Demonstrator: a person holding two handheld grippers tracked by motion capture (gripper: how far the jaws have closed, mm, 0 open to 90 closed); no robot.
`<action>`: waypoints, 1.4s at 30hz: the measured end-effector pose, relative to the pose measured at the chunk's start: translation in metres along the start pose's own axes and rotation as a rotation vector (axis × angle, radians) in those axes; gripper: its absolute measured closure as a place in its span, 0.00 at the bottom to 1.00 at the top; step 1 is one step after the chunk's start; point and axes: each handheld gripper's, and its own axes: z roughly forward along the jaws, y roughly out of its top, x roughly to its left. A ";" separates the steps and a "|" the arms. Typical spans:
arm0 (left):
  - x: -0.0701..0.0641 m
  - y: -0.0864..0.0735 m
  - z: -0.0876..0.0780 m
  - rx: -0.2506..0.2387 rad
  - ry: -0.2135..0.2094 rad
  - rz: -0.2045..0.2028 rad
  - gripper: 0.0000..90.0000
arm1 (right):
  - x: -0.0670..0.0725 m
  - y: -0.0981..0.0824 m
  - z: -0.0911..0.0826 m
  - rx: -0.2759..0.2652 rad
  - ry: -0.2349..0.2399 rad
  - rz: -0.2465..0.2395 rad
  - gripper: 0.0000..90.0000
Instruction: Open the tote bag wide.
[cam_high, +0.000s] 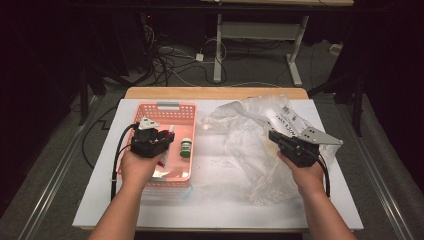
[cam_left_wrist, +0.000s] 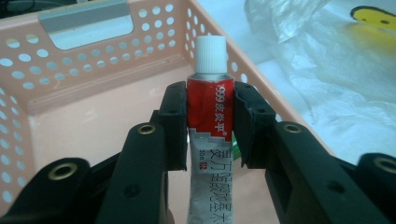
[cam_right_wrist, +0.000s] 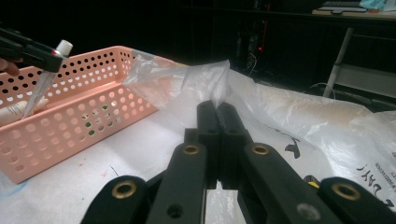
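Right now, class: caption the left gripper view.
Left gripper clamps a red-and-silver ointment tube, white cap up, above a pink perforated basket.

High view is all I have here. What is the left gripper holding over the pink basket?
Observer: The left gripper is shut on a red-and-silver tube with a white cap, held above the basket.
Operator: And the right gripper, is it gripping the bag or resting on it?
Observer: The right gripper is shut on a pinched fold of the clear plastic bag.
Operator: Anything else in the basket apart from the green-capped bottle?
Observer: The right gripper view shows a white tube lying at the basket's near end.
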 end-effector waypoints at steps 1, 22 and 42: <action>-0.002 -0.001 -0.002 -0.006 -0.003 0.007 0.74 | 0.000 0.000 0.000 0.000 -0.001 -0.004 1.00; -0.015 -0.030 -0.014 -0.104 -0.057 0.030 0.74 | 0.007 0.001 0.001 0.008 0.014 -0.033 1.00; -0.030 -0.008 -0.033 -0.225 -0.133 0.066 0.74 | 0.003 0.001 -0.004 0.007 0.011 -0.032 1.00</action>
